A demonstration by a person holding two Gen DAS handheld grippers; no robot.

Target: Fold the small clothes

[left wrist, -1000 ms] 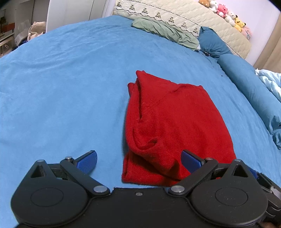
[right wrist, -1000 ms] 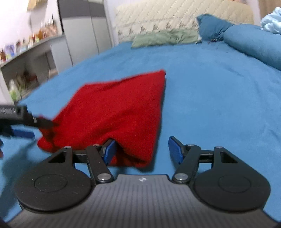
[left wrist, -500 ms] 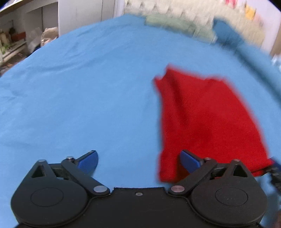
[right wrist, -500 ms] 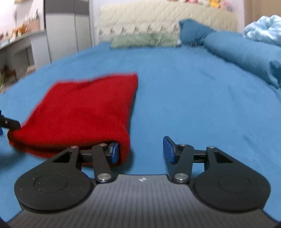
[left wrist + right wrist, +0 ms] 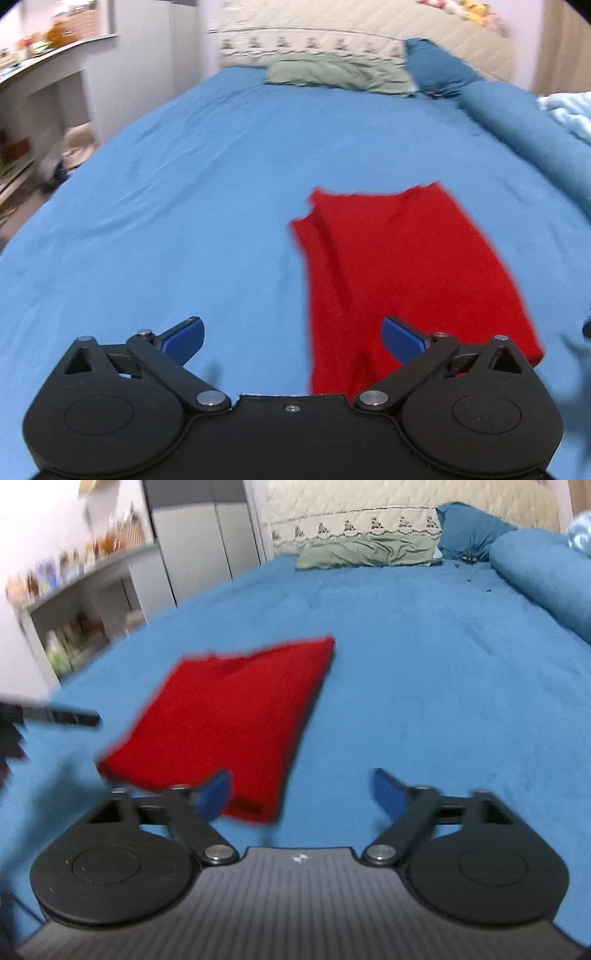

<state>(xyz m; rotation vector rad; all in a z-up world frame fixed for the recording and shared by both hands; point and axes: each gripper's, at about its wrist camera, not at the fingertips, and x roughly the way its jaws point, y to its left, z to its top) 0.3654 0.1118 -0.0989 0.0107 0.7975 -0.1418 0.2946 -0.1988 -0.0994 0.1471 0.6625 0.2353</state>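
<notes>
A red garment [image 5: 406,266] lies folded in a rough rectangle on the blue bed sheet [image 5: 184,221]. My left gripper [image 5: 291,326] hovers above its near left edge. Its jaws are opening wide, its right finger [image 5: 400,338] is over the cloth, and no pad presses on it. In the right wrist view the garment [image 5: 229,716] sits left of centre. My right gripper [image 5: 301,781] hangs over its near right corner. Its jaws are opening, its left finger [image 5: 214,792] stands in front of the cloth, and nothing is gripped. The left gripper's finger [image 5: 62,716] shows blurred at the left edge.
At the head of the bed are a green pillow [image 5: 340,72], a dark blue pillow [image 5: 439,66] and a quilted headboard [image 5: 332,29]. A long blue bolster [image 5: 528,129] runs along the right side. Shelves [image 5: 85,616] and a grey wardrobe [image 5: 207,542] stand left of the bed.
Both grippers have risen and drawn back from the red garment. The right jaws narrowed at its corner, then spread wide. The garment now lies flatter and tidier on the sheet.
</notes>
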